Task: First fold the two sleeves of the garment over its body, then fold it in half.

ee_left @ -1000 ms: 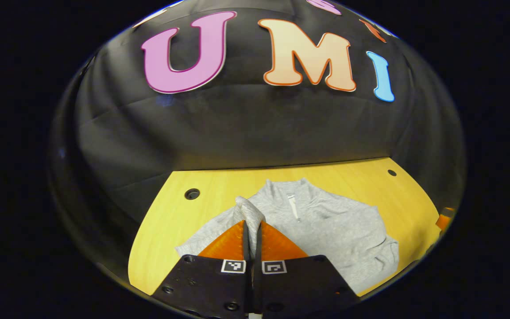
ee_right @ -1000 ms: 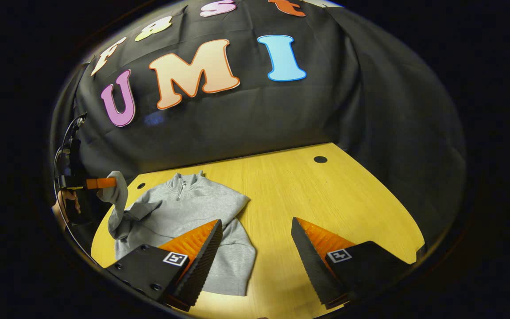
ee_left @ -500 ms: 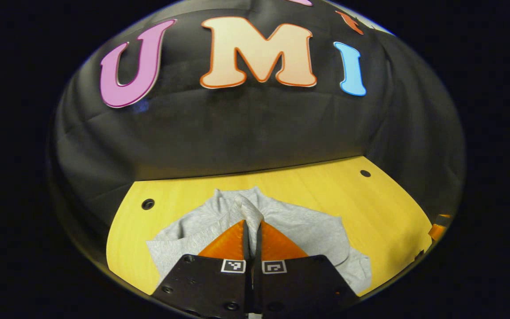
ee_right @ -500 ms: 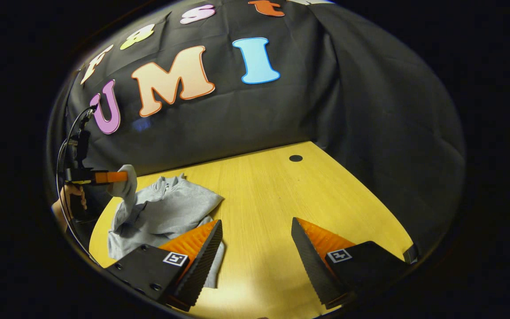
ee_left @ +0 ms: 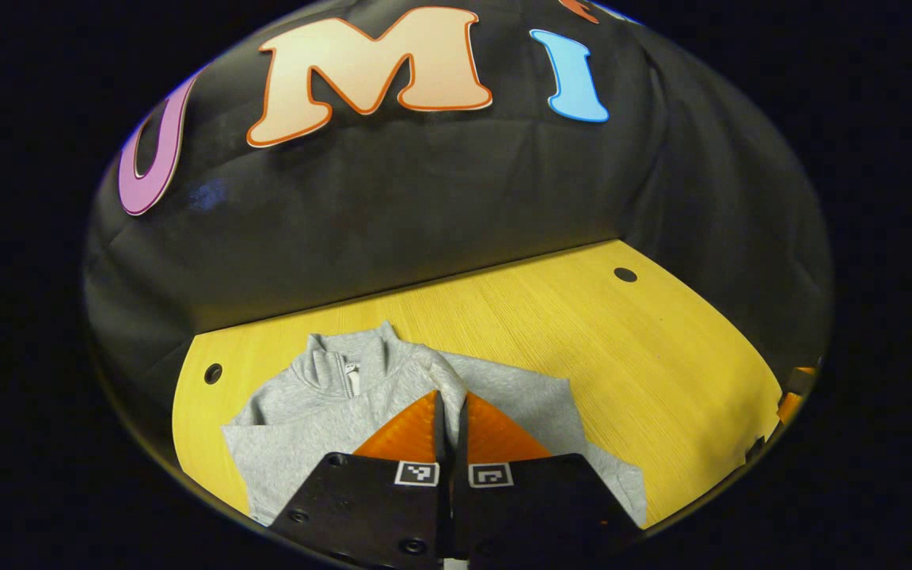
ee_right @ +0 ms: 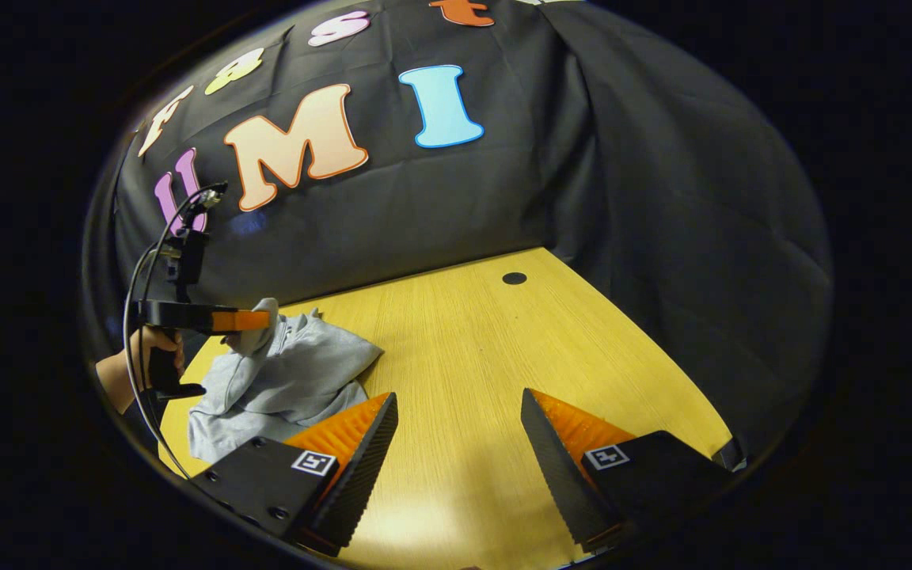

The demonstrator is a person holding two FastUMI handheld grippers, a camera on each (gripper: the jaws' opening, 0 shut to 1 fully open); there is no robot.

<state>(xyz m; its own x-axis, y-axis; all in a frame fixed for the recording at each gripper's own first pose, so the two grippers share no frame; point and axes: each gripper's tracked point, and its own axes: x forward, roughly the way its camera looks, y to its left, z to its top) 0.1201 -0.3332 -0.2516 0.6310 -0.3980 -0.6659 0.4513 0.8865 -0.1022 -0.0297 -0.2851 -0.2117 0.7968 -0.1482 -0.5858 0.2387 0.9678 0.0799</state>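
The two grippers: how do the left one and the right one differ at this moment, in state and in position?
The left gripper is shut on the grey sleeve and lifts it over the garment; the right gripper is open and grips nothing. The left one is above the garment, while the right one hovers over the bare table beside it. Both point toward the booth's wall.

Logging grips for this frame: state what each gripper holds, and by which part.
The left gripper is shut on the sweatshirt, pinching a sleeve end lifted over its body. The right gripper is open, holding nothing.
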